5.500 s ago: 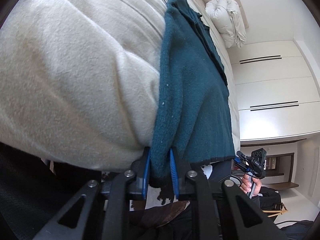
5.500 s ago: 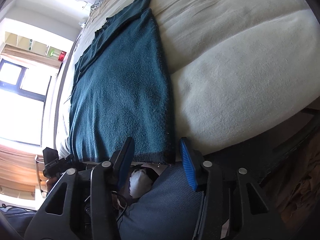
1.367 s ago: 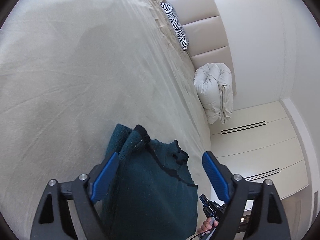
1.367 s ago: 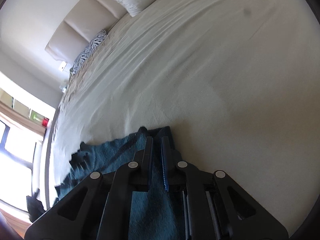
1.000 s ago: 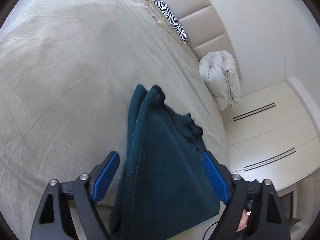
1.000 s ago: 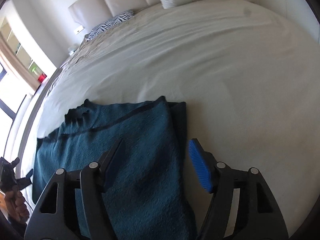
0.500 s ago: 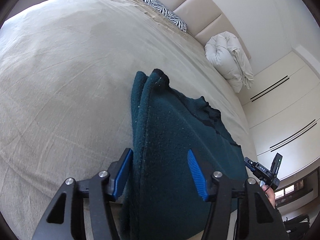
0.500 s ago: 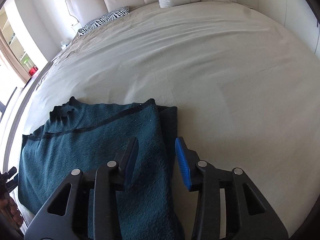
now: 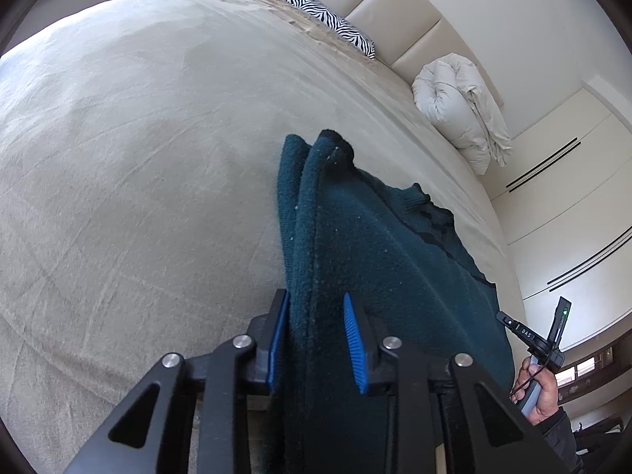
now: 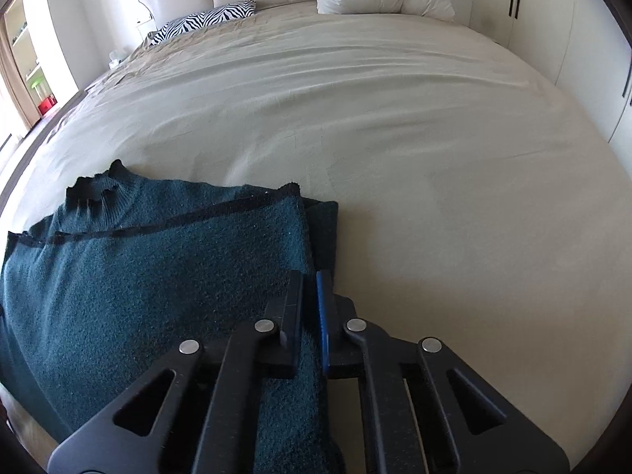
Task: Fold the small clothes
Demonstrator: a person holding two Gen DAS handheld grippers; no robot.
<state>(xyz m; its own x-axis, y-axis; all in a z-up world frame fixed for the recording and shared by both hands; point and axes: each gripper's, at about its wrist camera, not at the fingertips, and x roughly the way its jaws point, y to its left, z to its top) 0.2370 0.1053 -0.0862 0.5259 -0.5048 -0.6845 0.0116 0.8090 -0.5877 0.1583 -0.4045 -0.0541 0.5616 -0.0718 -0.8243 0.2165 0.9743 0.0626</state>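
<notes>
Both grippers closed onto sweater [image 9: 375, 260] edges – lower hem cut off.

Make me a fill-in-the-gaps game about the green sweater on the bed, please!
1. The dark green sweater lies on a big ____.
2. The pillow near the headboard has black and white ____ stripes.
3. The right gripper has its jaws ____ on the sweater's folded edge.
4. The trim along the sweater's edge is ____.

Missing words: bed; zebra; shut; black
</notes>
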